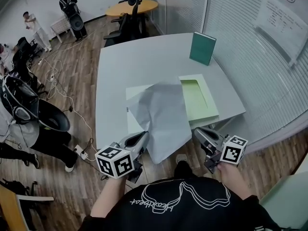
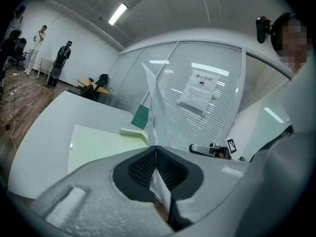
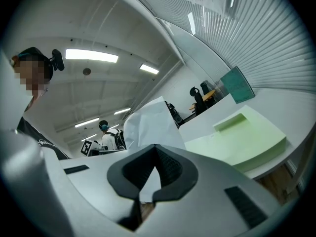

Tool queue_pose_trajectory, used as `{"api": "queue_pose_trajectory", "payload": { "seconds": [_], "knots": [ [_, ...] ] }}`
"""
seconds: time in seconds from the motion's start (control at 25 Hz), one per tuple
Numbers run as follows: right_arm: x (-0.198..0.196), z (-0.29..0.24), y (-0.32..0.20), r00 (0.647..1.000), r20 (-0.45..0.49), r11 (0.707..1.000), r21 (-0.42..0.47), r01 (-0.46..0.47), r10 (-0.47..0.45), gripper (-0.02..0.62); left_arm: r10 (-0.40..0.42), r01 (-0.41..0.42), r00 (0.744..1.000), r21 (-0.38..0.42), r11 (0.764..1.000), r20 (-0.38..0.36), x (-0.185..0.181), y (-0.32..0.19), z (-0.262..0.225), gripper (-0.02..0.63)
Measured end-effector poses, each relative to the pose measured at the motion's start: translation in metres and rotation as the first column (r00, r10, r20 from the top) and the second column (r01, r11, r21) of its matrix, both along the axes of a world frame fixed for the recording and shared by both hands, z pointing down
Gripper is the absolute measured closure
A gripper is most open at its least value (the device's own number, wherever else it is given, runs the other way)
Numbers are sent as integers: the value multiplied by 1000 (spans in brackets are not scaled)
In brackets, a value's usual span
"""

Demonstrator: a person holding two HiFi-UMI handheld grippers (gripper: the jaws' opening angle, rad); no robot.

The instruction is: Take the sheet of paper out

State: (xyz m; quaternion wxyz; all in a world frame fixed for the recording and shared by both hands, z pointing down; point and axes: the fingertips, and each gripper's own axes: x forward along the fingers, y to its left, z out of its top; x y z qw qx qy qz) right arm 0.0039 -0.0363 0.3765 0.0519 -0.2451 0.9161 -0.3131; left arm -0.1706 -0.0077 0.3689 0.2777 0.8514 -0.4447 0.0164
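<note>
A large white sheet of paper (image 1: 161, 114) lies curled over the white table's (image 1: 125, 66) front edge and partly covers a pale green folder (image 1: 199, 100). My left gripper (image 1: 143, 136) is shut on the sheet's lower left corner. In the left gripper view the sheet (image 2: 153, 102) rises edge-on from between the closed pads of the left gripper (image 2: 156, 147). My right gripper (image 1: 197, 131) hangs just off the table's front edge, close to the sheet's right edge. Its tips (image 3: 155, 146) meet, with the sheet (image 3: 148, 125) broad-face beyond them; I cannot tell whether it touches the sheet.
A dark green book (image 1: 202, 48) stands upright at the table's far right, beside a glass wall with blinds (image 1: 250, 57). Office chairs and a round wooden table (image 1: 132, 7) stand behind. People, equipment and floor cables (image 1: 57, 90) fill the left side.
</note>
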Motion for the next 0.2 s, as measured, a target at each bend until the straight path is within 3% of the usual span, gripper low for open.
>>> {"api": "queue_pose_trajectory", "payload": {
  "seconds": [0.2],
  "knots": [
    [4, 10, -5, 1000, 21, 1000, -5, -1, 2, 586, 7, -7, 1000, -1, 1000, 4, 6, -6, 10, 594]
  ]
}}
